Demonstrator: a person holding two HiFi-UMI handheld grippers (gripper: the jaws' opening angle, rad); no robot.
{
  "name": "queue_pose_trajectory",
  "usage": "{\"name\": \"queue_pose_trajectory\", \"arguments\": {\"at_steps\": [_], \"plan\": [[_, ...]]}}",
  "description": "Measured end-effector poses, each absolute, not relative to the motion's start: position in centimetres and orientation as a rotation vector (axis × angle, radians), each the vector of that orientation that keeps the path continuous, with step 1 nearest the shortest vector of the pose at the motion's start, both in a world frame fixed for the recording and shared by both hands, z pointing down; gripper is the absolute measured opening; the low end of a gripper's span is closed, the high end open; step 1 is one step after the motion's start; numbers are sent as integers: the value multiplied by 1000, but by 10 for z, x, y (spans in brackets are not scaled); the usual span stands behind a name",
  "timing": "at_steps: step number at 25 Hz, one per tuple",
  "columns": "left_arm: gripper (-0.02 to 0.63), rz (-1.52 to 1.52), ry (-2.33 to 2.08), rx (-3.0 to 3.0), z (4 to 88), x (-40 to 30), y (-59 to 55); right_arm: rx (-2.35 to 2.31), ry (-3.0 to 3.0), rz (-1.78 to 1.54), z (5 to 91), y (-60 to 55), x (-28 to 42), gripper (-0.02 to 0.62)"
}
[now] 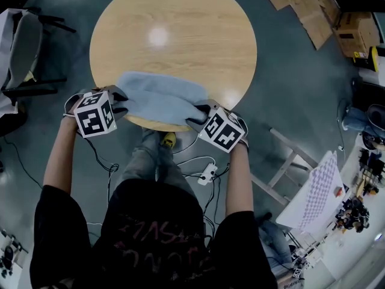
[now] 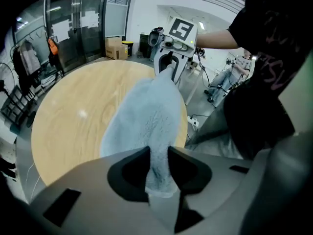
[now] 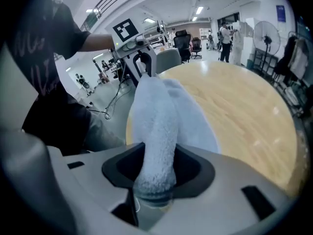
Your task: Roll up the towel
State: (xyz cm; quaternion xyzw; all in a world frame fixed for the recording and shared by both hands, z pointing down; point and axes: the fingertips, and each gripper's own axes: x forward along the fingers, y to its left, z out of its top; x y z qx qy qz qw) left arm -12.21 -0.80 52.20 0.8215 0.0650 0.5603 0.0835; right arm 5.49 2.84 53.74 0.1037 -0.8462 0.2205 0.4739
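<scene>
towel (image 1: pixel 159 98) ends hidden under left gripper (image 1: pixel 115 108) and right gripper (image 1: pixel 202 117), head view

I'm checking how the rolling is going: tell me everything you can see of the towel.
The towel is light blue, soft and fuzzy like terry cloth. It lies bunched into a long, loosely folded band along the near edge of the round wooden table, spanning from one gripper to the other. The left gripper pinches one narrowed end, and the right gripper clamps the thicker other end. It is not yet a tight roll.
</scene>
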Motion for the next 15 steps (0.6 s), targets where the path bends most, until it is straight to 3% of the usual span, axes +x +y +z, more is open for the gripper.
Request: {"name": "queue_pose_trajectory", "arguments": {"at_steps": [7, 15], "plan": [[141, 1647, -1, 2586, 510, -115, -49, 436, -2098, 383, 524, -11, 66, 218], [147, 1594, -214, 2695, 498, -111, -92, 660, -2087, 220, 507, -61, 81, 195]]}}
